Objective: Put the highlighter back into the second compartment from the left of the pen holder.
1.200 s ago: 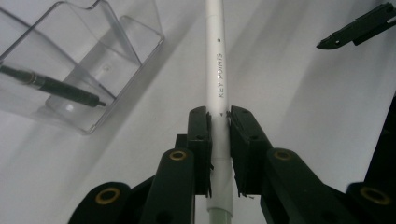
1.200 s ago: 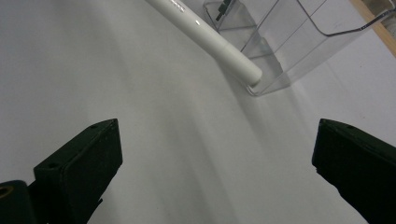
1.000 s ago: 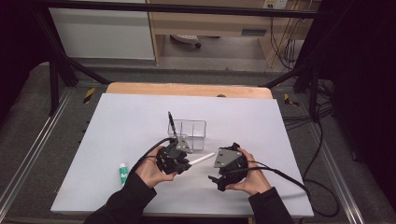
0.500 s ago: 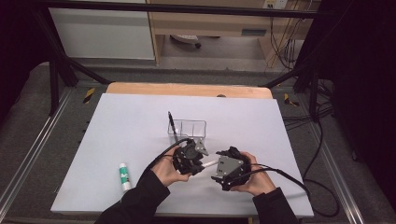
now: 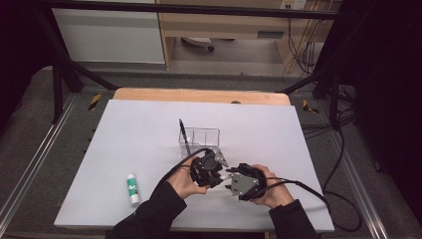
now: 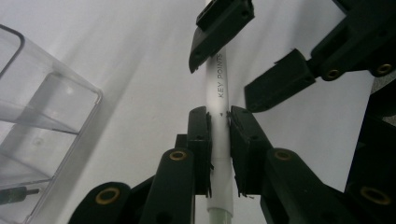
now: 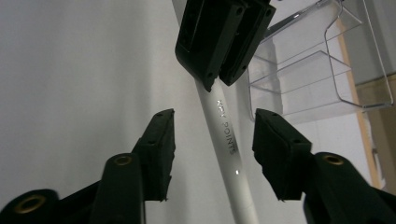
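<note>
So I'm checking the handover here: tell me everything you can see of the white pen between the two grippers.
The white pen is a slim, smooth cylinder, plastic by its look, with grey "KEY POINTS" lettering along the barrel and a paler greenish section at one end. It is held clear above the white table, near the clear organizer. The left hand-held gripper is clamped on its barrel. The right hand-held gripper has just been closing around the other end, the pen between its jaws but the pads not touching yet.

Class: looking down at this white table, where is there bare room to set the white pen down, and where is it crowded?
Bare: the table right of the clear holder, and left between holder and glue stick. Crowded: the near middle, where both tools meet on the pen.
</note>
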`<action>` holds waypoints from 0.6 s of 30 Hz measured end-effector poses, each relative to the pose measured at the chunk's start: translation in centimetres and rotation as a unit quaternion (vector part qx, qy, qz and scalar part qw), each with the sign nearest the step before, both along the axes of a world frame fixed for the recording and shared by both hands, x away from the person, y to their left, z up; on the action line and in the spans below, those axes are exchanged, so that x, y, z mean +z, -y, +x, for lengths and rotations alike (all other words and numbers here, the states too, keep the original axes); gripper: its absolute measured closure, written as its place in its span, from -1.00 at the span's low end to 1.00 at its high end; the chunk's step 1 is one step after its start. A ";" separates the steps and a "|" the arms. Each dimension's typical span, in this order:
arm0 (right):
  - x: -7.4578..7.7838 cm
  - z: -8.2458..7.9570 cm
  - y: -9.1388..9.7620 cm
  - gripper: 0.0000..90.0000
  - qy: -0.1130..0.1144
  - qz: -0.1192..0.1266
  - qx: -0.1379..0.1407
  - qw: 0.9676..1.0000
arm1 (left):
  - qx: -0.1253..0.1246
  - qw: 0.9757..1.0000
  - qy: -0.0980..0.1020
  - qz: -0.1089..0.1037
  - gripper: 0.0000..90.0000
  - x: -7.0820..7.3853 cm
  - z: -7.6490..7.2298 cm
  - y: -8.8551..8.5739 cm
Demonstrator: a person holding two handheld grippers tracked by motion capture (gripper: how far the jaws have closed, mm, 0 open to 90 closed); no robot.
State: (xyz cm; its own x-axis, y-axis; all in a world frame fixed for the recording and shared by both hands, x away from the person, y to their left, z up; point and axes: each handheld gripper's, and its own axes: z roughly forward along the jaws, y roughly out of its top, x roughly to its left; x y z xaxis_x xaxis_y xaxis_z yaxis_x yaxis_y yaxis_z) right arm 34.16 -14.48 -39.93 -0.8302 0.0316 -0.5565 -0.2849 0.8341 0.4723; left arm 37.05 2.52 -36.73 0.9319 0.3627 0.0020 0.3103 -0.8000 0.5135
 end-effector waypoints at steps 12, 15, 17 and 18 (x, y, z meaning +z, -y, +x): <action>-0.2 -0.1 0.1 0.49 0.035 -0.035 0.040 0.998 | -0.003 1.000 -0.005 0.002 0.73 -0.2 -0.1 0.9; -0.3 -0.1 0.1 0.53 0.038 -0.038 0.047 0.997 | -0.006 1.000 -0.003 0.006 0.73 -0.1 -0.1 1.2; -0.3 -0.2 0.1 0.57 0.041 -0.043 0.052 0.997 | -0.006 1.000 -0.003 0.007 0.73 -0.1 -0.1 1.3; -0.3 -0.2 0.1 0.60 0.041 -0.045 0.052 0.997 | -0.007 1.000 -0.004 0.007 0.73 -0.1 -0.2 1.3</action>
